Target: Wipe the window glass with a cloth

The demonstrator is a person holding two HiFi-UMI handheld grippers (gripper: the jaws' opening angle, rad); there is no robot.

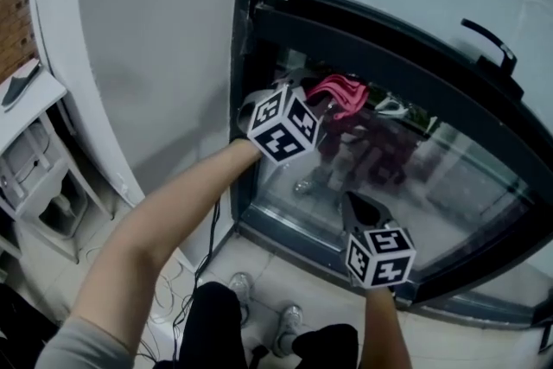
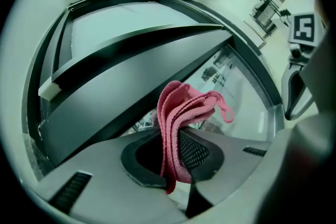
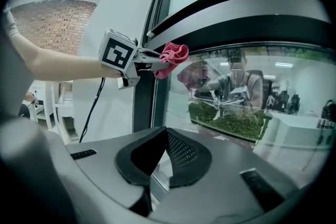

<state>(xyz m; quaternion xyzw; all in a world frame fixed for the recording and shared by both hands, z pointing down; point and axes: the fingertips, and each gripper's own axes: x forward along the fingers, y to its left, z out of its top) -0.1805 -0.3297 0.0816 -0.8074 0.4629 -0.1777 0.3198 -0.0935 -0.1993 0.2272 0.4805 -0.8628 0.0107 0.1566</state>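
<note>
**Item 1. Left claw (image 2: 176,161).** The jaws are clamping on a folded pink cloth (image 2: 181,113). The folds are standing up past the jaw tips, and a loose loop is trailing off to the claw's right.

**Item 2. Cloth.** It is sitting straight ahead of the left claw, at the upper left corner of the lower window glass (image 1: 449,177). The dark frame bar (image 1: 389,47) is running just above it. Whether the fabric is touching the pane cannot be settled from these views.

**Item 3. Right claw (image 3: 160,157).** Its jaws are meeting at the tips on nothing. It is hanging below and to the right of the left claw, near the bottom rail, and is apparently idling.

**Item 4. Handling note (judgement).** The wipe appears to be starting at the top corner.
- The projecting folds, not the hard jaw tips, should be doing the pressing.
- The claw should be tilting so that the fabric is lying flat on the glass.
- Strokes should be running sideways away from the frame post, then stepping downward in overlapping rows.
- The grip should be staying firm, since the cloth is being pinched low in its folds and could be dragging out.
</note>
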